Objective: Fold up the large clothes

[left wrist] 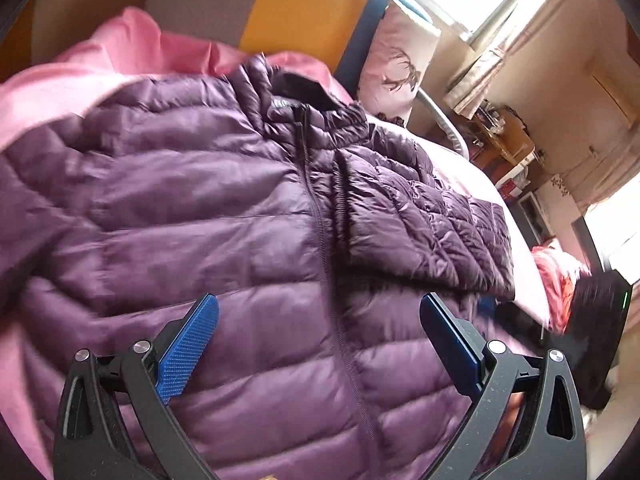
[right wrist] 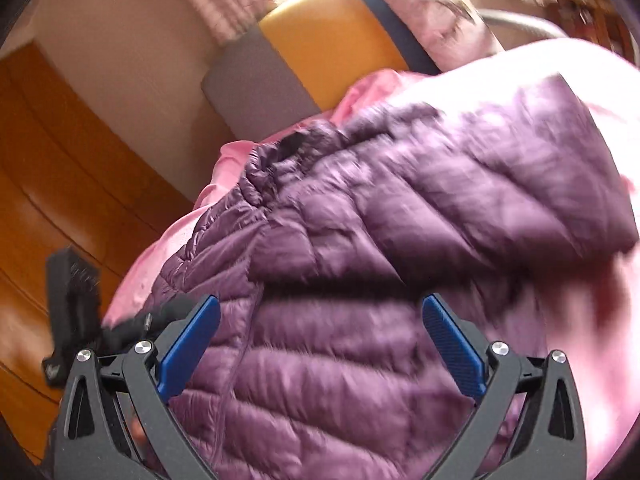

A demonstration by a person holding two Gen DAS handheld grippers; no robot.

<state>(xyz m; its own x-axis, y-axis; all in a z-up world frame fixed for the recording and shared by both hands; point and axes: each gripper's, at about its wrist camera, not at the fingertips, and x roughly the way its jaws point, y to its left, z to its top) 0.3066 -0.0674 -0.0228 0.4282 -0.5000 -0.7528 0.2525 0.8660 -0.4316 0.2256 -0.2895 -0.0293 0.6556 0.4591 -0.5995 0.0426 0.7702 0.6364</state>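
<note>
A quilted purple down jacket (left wrist: 224,208) lay spread front-up on a bed covered by a pink sheet (left wrist: 100,52), its zipper (left wrist: 316,208) closed and running down the middle of the chest. One sleeve (left wrist: 424,220) was folded across the front of the jacket, lying just beside the zipper on the side nearer the window, with its cuff end reaching the jacket's edge. The collar (left wrist: 296,88) pointed toward the headboard (left wrist: 304,4), whose grey and yellow panels stood beyond the jacket, and a pale pillow with a dark deer print (left wrist: 396,64) leaned near the collar. The left gripper (left wrist: 320,344) hung over the lower chest of the jacket with its blue pads spread wide apart, one on either side of the zipper, and nothing pinched between them. In the right wrist view, which was blurred, the right gripper (right wrist: 320,344) likewise stood at its widest over the jacket (right wrist: 400,240), holding nothing, the folded sleeve (right wrist: 460,184) lying across the jacket beyond its fingers. The other gripper's dark body (right wrist: 76,300) showed at the jacket's edge, against the wooden floor (right wrist: 60,168).
</note>
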